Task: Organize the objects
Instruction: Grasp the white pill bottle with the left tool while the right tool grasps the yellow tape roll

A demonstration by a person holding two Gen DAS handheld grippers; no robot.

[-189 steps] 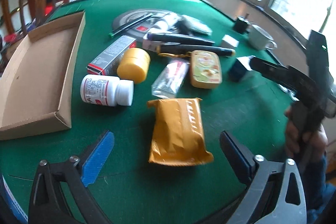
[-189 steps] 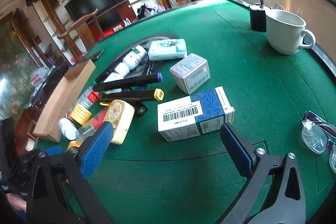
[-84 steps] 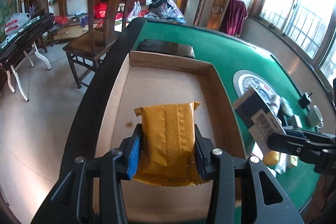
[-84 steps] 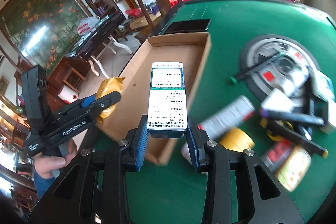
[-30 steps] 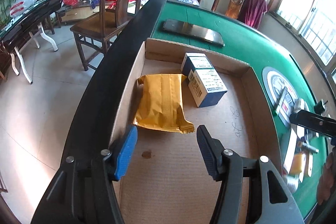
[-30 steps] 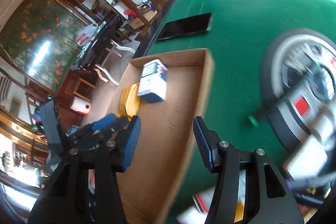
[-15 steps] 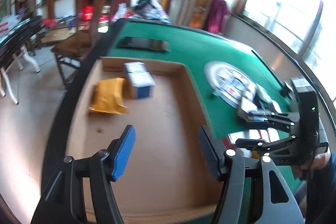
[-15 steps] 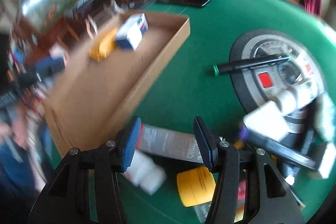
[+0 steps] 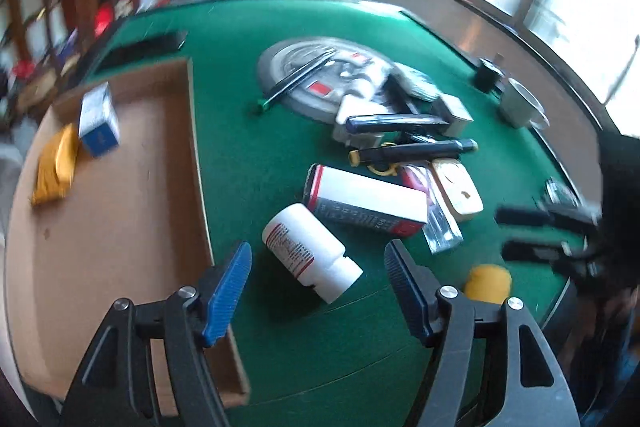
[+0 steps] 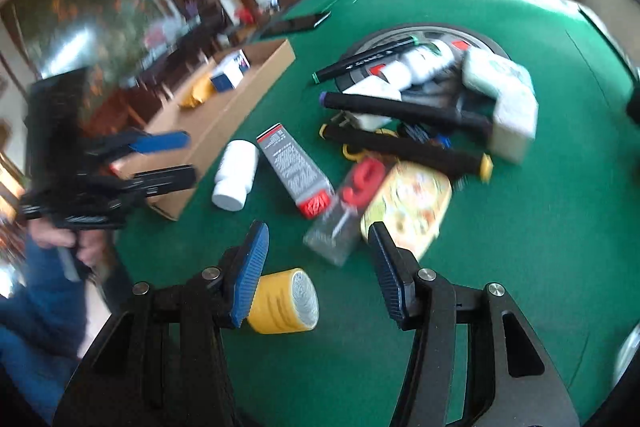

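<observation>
My left tool (image 9: pixel 318 281) hangs over the white bottle (image 9: pixel 310 253) on the green tabletop (image 9: pixel 240 27), jaws just widening, nothing pinched. Right tool (image 10: pixel 318 269) is spread too, empty, above the yellow jar (image 10: pixel 286 303). The pouch (image 9: pixel 54 167) and blue box (image 9: pixel 98 121) lie in the tray (image 9: pixel 120 227).

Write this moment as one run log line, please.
tray: yellow packet, blue box inside | left gripper: jaws just widened, empty, over white bottle | right gripper: open, empty, near yellow jar
</observation>
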